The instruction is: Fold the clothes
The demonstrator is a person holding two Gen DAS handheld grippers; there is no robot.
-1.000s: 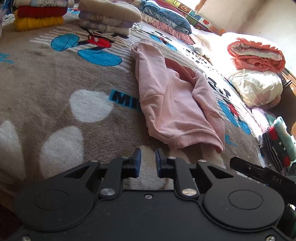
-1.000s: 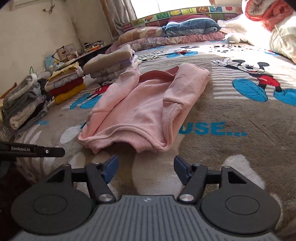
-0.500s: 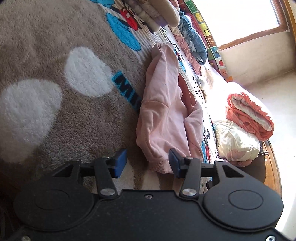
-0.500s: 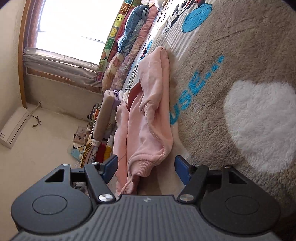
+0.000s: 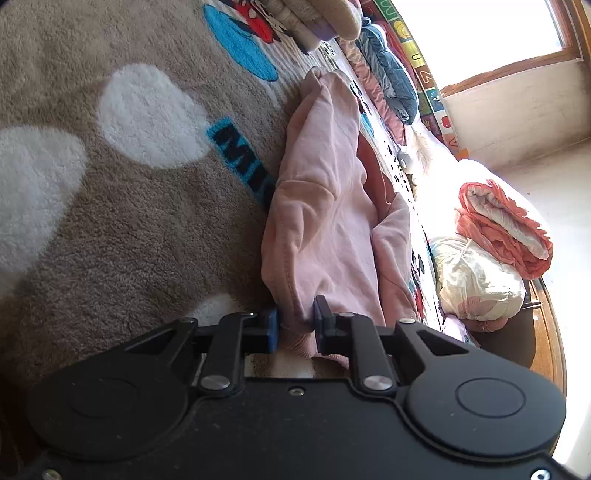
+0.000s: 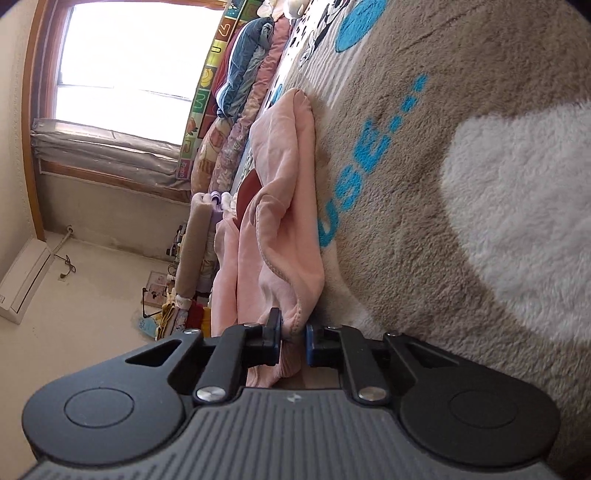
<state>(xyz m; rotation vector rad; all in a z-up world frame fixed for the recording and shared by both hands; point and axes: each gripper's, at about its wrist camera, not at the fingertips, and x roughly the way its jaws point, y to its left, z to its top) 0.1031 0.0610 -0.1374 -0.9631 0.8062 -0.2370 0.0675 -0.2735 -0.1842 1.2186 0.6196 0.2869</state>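
A pink sweatshirt lies partly folded on a brown Mickey Mouse blanket, sleeves folded in. My left gripper is shut on the ribbed bottom hem at its left corner. In the right wrist view the same sweatshirt stretches away, and my right gripper is shut on the hem at its right corner. Both cameras are rolled sideways, close to the blanket.
Stacks of folded clothes stand at the far end of the bed. Rolled orange and white bedding lie at the right side. Pillows and a blue quilt line the window wall. Folded piles sit left of the sweatshirt.
Both grippers rolled sideways, moved forward onto the sweatshirt's hem and closed on it; they were open half a second ago.
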